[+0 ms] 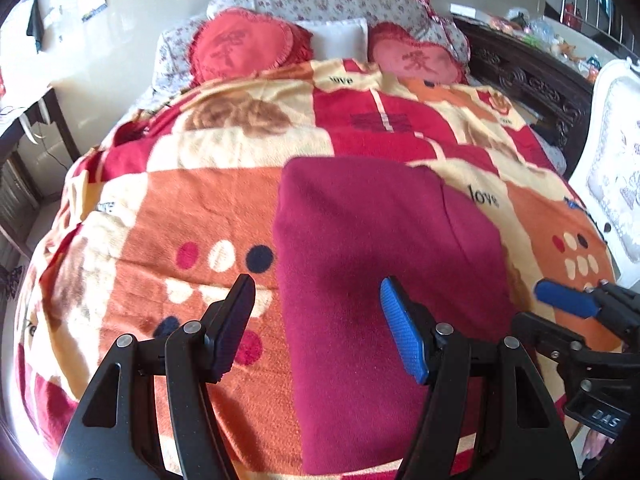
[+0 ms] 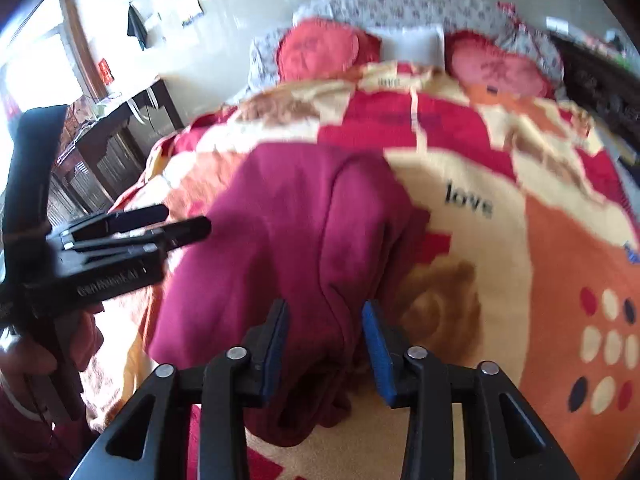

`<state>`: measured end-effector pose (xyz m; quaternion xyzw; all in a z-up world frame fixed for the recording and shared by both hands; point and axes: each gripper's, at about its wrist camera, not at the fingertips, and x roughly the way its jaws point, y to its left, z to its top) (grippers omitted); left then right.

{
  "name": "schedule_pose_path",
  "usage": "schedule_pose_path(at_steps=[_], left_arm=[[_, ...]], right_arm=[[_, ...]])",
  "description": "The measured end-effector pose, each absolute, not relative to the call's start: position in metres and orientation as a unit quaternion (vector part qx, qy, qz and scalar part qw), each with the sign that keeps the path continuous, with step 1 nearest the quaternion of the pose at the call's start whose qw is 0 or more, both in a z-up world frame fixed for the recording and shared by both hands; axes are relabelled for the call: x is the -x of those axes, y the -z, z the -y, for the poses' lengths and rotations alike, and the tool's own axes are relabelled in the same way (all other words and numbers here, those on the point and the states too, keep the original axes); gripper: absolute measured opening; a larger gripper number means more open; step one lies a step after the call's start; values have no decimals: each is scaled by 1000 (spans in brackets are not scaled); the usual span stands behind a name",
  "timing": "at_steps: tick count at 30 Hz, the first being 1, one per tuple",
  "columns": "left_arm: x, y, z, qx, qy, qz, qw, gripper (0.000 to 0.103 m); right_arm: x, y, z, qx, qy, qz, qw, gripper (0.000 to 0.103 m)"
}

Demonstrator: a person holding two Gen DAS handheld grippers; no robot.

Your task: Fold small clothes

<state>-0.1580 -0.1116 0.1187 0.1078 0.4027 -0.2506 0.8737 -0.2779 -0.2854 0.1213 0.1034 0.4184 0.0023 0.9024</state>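
Observation:
A maroon garment (image 1: 384,280) lies partly folded on the patterned blanket (image 1: 180,208) of a bed. My left gripper (image 1: 318,328) is open above its left edge, with nothing between the jaws. The right gripper shows at the right of the left wrist view (image 1: 568,300). In the right wrist view the garment (image 2: 288,248) is bunched at its near right edge, and my right gripper (image 2: 325,344) is open with that bunched cloth between its jaws. The left gripper (image 2: 160,224) hovers at the garment's left side.
Two red heart-shaped pillows (image 1: 240,46) and a white pillow (image 1: 340,36) lie at the head of the bed. A dark carved headboard (image 1: 532,80) and a white chair (image 1: 616,160) stand on the right. A dark desk (image 2: 112,136) stands left of the bed.

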Motion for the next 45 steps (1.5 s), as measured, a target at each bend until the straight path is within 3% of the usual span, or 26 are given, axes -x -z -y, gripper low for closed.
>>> schedule_pose_path(at_steps=[1, 11, 16, 45], left_arm=[[159, -122, 110, -106, 249, -400, 876, 65], [173, -142, 92, -90, 236, -381, 889, 65], [177, -147, 85, -87, 234, -375, 893, 66], [178, -140, 87, -93, 233, -380, 890, 66]], right_arm=[[280, -129, 283, -101, 2, -409, 907, 49], [280, -163, 270, -98, 41, -368, 924, 50], [279, -168, 267, -106, 51, -359, 926, 68], [270, -156, 265, -109, 55, -378, 918, 68]])
